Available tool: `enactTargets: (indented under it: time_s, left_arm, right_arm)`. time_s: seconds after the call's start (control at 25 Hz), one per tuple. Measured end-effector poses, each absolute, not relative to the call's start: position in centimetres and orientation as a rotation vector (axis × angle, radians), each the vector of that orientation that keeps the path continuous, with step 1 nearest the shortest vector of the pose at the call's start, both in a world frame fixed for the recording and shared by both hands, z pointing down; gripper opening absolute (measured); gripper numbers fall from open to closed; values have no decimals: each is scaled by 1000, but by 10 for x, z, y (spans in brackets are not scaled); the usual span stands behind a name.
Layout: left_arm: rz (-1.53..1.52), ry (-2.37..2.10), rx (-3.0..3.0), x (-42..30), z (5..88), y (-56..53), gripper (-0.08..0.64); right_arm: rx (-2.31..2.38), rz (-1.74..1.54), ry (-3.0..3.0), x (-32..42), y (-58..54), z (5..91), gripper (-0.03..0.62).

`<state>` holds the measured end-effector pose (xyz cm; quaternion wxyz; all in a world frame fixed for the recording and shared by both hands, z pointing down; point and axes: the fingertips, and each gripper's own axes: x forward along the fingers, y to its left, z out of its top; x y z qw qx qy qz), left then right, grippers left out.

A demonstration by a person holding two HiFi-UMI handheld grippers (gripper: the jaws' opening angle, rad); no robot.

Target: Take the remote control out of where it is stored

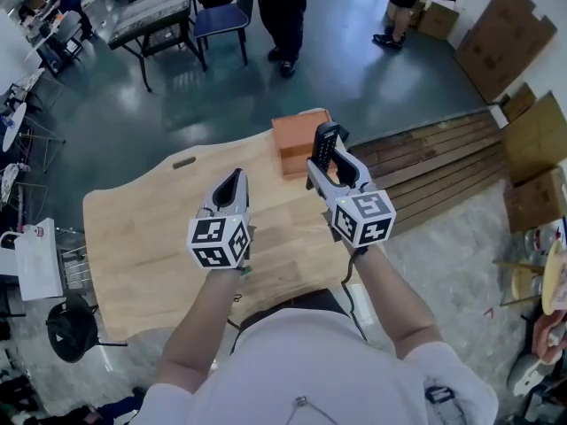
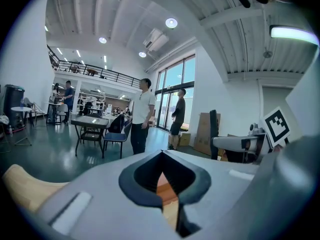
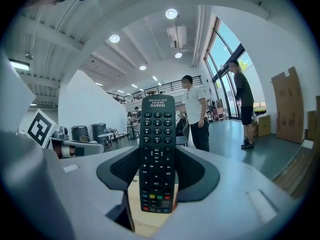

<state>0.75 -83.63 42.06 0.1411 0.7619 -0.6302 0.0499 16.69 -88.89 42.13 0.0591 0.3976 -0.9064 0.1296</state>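
One black rectangular remote control [image 1: 325,142] stands upright, pinched between the right gripper's [image 1: 330,166] jaws, raised over the pale wooden desk [image 1: 142,237] near the small orange-brown wooden box [image 1: 294,144]. Box contents indiscernible. Left gripper [image 1: 233,182]: jaws pressed together, empty.

Black remote control [image 3: 156,149], keypad side showing, coloured buttons at its near end, stands upright clamped between right gripper [image 1: 330,159] jaws, lifted off worktop [image 1: 142,237], by brown box [image 1: 292,140].
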Motion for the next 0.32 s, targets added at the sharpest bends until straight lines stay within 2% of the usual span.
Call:
enactTargets:
  time_s: [0.32]
  left_arm:
    - [143,-1835,2184,0,421,-835,1]
  right_arm:
    - [1207,390,-2746,164,-889,420,244]
